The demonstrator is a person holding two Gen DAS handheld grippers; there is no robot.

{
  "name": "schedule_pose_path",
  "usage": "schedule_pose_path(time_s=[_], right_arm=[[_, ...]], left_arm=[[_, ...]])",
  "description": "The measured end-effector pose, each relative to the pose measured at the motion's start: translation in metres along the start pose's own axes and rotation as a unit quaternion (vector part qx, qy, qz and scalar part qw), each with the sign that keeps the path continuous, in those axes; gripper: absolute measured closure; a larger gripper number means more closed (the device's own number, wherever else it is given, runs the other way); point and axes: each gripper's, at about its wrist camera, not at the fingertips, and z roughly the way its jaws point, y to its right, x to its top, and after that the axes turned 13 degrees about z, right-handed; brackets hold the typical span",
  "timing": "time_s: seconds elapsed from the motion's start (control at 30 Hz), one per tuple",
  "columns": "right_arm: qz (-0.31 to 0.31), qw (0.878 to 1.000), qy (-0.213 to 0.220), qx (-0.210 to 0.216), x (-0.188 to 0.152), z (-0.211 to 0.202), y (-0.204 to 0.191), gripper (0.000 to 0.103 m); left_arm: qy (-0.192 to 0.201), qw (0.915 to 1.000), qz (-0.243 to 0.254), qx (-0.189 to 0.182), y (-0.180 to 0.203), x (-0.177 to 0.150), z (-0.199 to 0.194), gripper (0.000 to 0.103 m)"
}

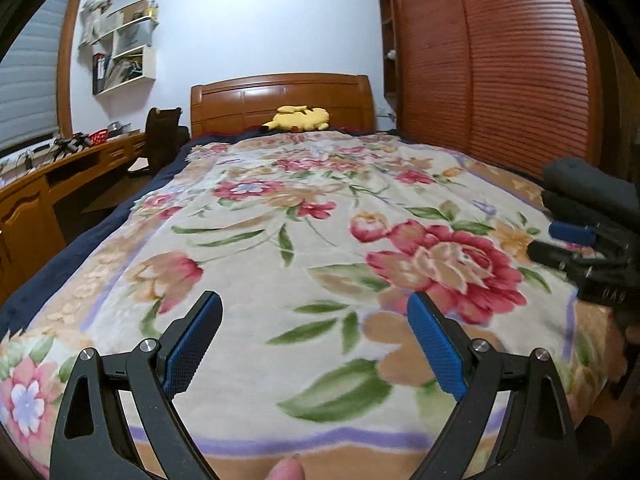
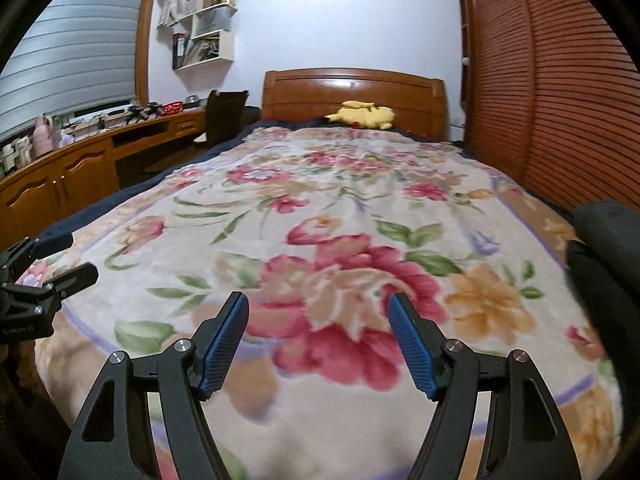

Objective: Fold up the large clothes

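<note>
Both grippers, left (image 1: 314, 322) and right (image 2: 318, 322), hover with jaws apart and empty over the flat, unfolded blanket (image 1: 320, 216), so folding looks unstarted.

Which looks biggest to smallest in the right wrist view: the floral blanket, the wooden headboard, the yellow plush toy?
1. floral blanket, filling most of the view.
2. wooden headboard.
3. yellow plush toy.
The blanket lies nearest the camera, which exaggerates its lead.

Bed (image 1: 72, 248) carries a floral blanket (image 1: 304, 216), yellow plush (image 1: 298, 118), dark clothes (image 1: 588, 192)
</note>
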Motion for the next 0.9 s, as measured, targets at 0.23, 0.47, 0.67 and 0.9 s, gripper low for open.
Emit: schedule_pose_path(time_s=[0.23,0.47,0.67,0.9], right_arm=[[0.011,0.999,0.026,0.016,-0.011,0.032,-0.008,0.029],[0.004,0.999,0.044,0.015,-0.020,0.056,0.002,0.029],[0.013,0.998,0.046,0.026,-0.022,0.066,0.012,0.029],[0.016,0.998,0.047,0.030,-0.032,0.068,0.008,0.029]], left_arm=[[0.005,0.9994,-0.005,0.034,-0.014,-0.011,0.003,0.009],[-0.004,0.9994,-0.017,0.031,-0.022,-0.025,0.008,0.009],[-0.008,0.9993,-0.028,0.025,-0.029,-0.029,0.012,0.009],[-0.008,0.9992,-0.030,0.025,-0.029,-0.031,0.012,0.009]])
